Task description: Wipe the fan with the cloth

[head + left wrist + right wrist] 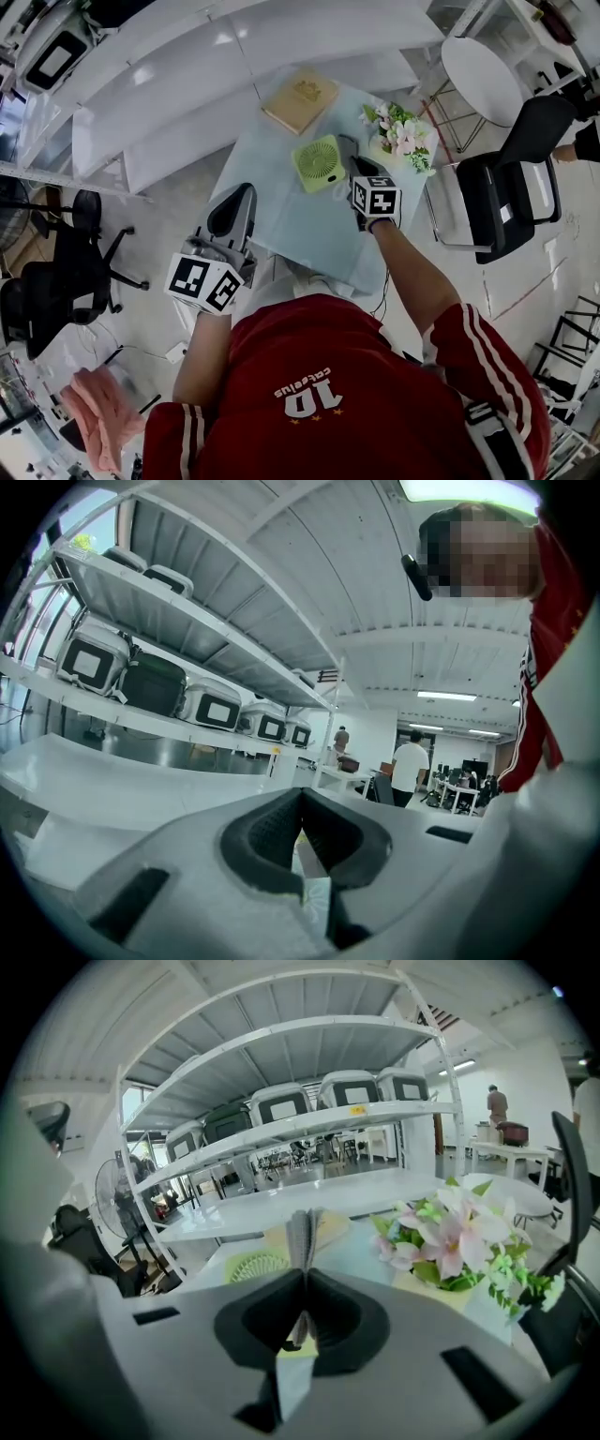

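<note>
The small green fan (319,164) lies on the pale blue table (309,234), grille facing up. My right gripper (353,166) hovers just to the fan's right, shut on a folded grey cloth (347,146). In the right gripper view the cloth (302,1234) stands up between the closed jaws of the right gripper (305,1277), with the fan (255,1266) just behind it to the left. My left gripper (243,194) is off the table's left corner, shut and holding nothing. In its own view the left gripper (300,799) points toward the shelves.
A tan book (300,100) lies at the table's far side and a pot of pink flowers (403,136) stands right of the fan. White shelving (187,84) runs behind the table. A black chair (511,183) sits at right. A pink cloth (98,412) lies lower left.
</note>
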Tool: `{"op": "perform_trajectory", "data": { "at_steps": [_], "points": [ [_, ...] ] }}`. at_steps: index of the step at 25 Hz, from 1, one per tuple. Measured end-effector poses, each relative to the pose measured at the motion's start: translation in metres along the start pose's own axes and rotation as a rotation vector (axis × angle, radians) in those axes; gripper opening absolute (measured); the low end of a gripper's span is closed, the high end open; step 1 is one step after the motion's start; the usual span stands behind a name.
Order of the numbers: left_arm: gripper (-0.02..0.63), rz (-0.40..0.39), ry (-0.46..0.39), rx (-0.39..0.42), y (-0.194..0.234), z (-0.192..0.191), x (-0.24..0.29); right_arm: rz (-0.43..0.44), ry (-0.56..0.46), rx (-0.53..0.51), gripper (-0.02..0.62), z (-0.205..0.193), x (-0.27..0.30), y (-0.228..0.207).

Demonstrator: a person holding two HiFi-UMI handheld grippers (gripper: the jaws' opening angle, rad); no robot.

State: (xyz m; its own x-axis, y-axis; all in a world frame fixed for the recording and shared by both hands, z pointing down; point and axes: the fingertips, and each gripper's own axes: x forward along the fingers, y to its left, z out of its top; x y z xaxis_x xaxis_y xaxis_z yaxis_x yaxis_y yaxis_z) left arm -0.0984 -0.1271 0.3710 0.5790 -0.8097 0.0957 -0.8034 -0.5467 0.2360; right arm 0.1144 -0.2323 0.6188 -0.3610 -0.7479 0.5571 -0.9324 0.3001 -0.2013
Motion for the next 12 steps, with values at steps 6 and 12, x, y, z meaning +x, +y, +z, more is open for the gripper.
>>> {"op": "perform_trajectory", "data": {
  "at_steps": [6,12],
  "points": [
    [0.003,0.018,0.004,0.000,0.012,0.000,0.004,-0.017,0.015,0.035,0.015,-0.010,0.017,-0.004],
    [0.003,0.035,0.009,-0.032,0.021,-0.005,0.007,-0.052,0.044,0.015,0.015,-0.016,0.027,-0.009]
  ]
}}
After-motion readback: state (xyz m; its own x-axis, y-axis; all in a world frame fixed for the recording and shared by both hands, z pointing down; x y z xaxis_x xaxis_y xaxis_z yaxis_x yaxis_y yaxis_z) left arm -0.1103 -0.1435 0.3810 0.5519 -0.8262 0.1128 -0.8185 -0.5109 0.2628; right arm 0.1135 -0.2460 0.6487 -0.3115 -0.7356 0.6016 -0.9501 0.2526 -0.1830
